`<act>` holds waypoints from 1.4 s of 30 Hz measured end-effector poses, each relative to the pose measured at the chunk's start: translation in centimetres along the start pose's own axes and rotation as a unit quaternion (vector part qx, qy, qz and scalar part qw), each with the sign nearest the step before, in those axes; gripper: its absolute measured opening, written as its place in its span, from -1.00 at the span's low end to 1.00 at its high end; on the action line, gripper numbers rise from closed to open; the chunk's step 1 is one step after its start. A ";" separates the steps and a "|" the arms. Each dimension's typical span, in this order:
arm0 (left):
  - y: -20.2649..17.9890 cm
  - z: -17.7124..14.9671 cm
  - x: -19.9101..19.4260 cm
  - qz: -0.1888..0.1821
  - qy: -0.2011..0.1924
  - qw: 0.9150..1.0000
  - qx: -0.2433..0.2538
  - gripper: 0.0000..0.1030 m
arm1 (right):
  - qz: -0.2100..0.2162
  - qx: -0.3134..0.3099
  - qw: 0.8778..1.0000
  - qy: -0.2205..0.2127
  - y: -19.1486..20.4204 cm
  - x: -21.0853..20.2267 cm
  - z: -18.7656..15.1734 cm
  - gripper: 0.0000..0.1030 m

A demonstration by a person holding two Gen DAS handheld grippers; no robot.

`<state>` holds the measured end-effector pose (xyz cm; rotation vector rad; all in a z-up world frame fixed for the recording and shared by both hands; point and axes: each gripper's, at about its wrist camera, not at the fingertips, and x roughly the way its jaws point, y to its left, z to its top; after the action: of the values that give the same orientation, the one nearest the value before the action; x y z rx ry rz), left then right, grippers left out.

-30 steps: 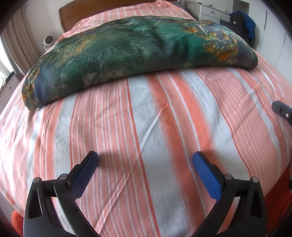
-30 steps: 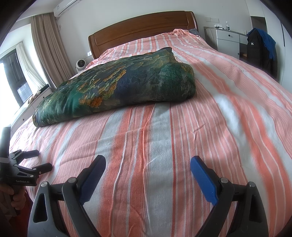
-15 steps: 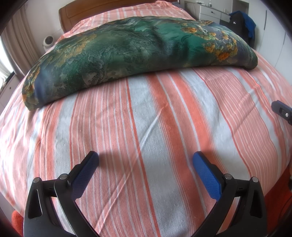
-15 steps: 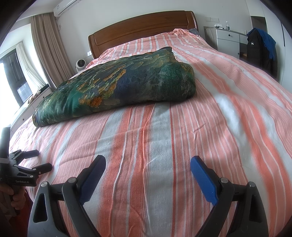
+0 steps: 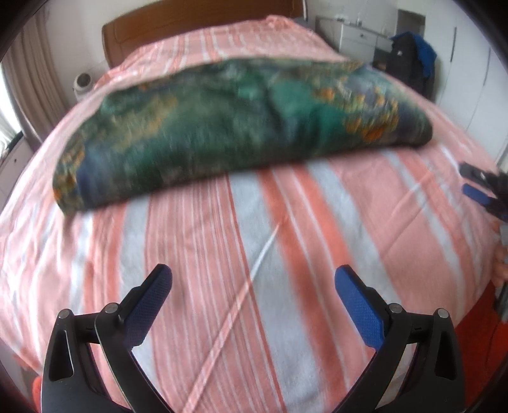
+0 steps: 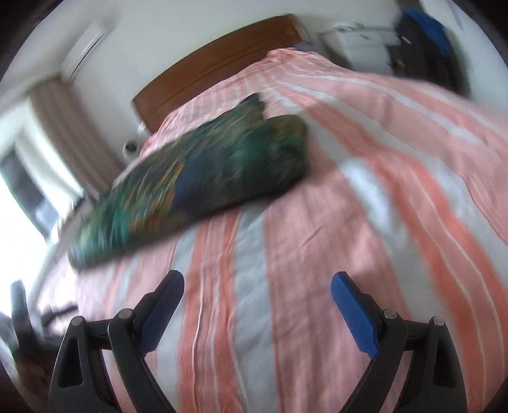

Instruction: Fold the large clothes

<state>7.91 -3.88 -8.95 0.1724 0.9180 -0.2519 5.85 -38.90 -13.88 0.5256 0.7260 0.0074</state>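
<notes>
Bedroom, wooden headboard (image 5: 203,22), and a bed with an orange and white striped sheet (image 5: 254,254) under me. The green patterned cloth (image 5: 241,127) lies across the middle of it, already in a thick folded bundle, well ahead of both my grippers. Left gripper (image 5: 254,287) and right gripper (image 6: 257,294) hang with jaws spread wide, holding nothing. Looks soft, floppy, probably slick, so I'd pinch the corners at the near edge.
</notes>
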 end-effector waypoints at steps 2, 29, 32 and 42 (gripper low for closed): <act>0.2 0.9 -0.7 -0.002 -0.014 1.000 -0.002 0.99 | 0.019 0.050 0.999 -0.007 -0.9 0.5 1.9 0.81; -8.3 27.1 -0.4 -0.190 0.063 0.975 0.100 0.97 | -0.041 -0.328 0.928 -0.170 23.8 1.0 3.4 -0.30; -7.4 27.1 -0.2 -0.168 0.067 0.979 0.093 0.96 | -0.036 -0.386 0.904 -0.179 26.8 1.4 1.1 -0.30; -2.4 26.9 -0.1 -0.096 0.036 0.991 0.087 -0.58 | 0.005 -0.359 0.920 -0.156 27.3 1.1 0.9 0.40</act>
<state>27.63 -12.95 7.12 0.2555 0.9864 -0.5076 11.88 -15.29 -1.43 -0.1769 0.3616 0.1910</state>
